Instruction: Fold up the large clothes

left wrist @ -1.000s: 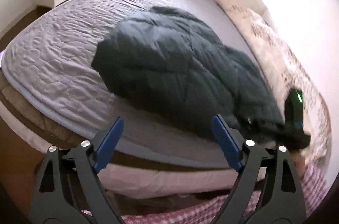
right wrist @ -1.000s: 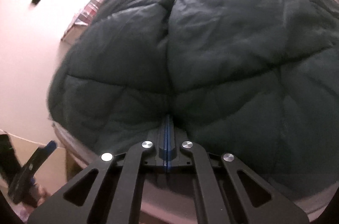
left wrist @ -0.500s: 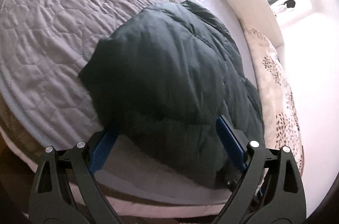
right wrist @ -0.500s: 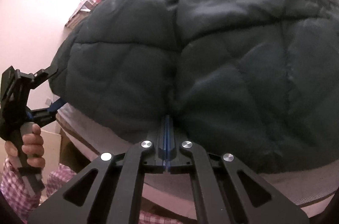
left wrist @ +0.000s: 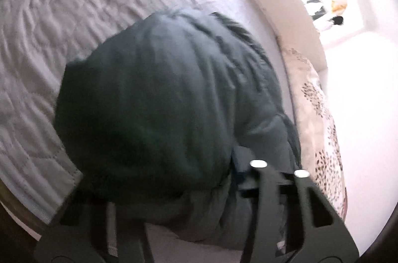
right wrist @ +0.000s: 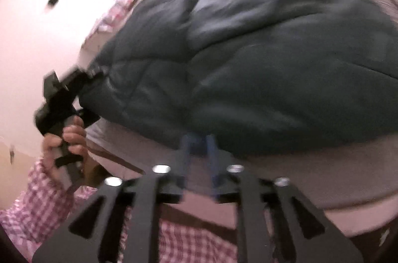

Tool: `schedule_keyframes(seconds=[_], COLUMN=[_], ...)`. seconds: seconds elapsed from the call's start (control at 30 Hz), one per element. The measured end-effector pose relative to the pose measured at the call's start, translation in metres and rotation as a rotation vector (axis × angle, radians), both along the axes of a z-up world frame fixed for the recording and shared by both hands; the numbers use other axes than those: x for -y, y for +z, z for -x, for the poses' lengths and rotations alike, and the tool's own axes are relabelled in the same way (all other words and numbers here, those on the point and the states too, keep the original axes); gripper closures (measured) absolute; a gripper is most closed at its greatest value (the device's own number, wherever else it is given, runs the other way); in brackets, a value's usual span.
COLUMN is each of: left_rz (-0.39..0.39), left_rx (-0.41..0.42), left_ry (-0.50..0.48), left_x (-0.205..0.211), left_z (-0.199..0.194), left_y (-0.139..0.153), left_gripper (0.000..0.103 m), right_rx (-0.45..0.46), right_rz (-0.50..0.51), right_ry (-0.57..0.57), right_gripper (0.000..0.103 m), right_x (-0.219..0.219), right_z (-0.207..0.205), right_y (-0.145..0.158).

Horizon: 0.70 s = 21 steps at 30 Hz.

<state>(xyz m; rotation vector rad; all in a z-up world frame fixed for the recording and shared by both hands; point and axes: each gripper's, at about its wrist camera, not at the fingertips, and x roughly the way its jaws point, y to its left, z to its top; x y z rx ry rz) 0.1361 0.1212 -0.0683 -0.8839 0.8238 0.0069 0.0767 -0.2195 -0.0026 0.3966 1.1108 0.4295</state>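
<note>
Dark green quilted jacket [left wrist: 159, 108]: heaped mid-frame on grey quilted bedspread [left wrist: 49, 39]. Left gripper [left wrist: 174, 190]: closing, jacket edge between jaws. Right gripper [right wrist: 199, 146]: opening, nothing between jaws, just below jacket hem.

One jacket [left wrist: 154, 118], one bed [left wrist: 62, 21], two grippers [right wrist: 199, 146].

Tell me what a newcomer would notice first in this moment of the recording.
A bulky dark green quilted jacket dominates both views, heaped on the near side of a bed with a grey quilted bedspread. In the right wrist view, the left tongs are closing on the jacket's left edge, gripped by a hand in a pink checked sleeve. The right tongs are opening just short of the jacket's near edge, nothing between them.
</note>
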Motion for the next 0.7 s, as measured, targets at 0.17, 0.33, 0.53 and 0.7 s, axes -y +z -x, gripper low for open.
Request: schedule_keyframes(seconds=[0.17,0.33,0.53,0.7], left_rz=[-0.016,0.0,-0.016,-0.04], left_rx=[0.034,0.024,0.023,0.029], left_ry=[-0.008,-0.006,-0.011,-0.027], left_x=[0.002,-0.002,-0.006,-0.018], left_z=[0.005,0.011,0.033,0.064], left_y=[0.012,0.02,0.033,0.042], left_gripper=[0.081,0.082,0.083,0.083], right_rx=[0.009,-0.087,-0.09,-0.109], right_rz=[-0.042,-0.197,-0.281,-0.228], right_ry=[-0.295,-0.502,-0.523,-0.428], right_gripper=[0.039,0.039,0.082,0.083], right_x=[0.091,0.145,0.151,0.138], right_z=[0.038,0.018,-0.011,0.008], right_y=[0.004,-0.029,-0.043,-0.025])
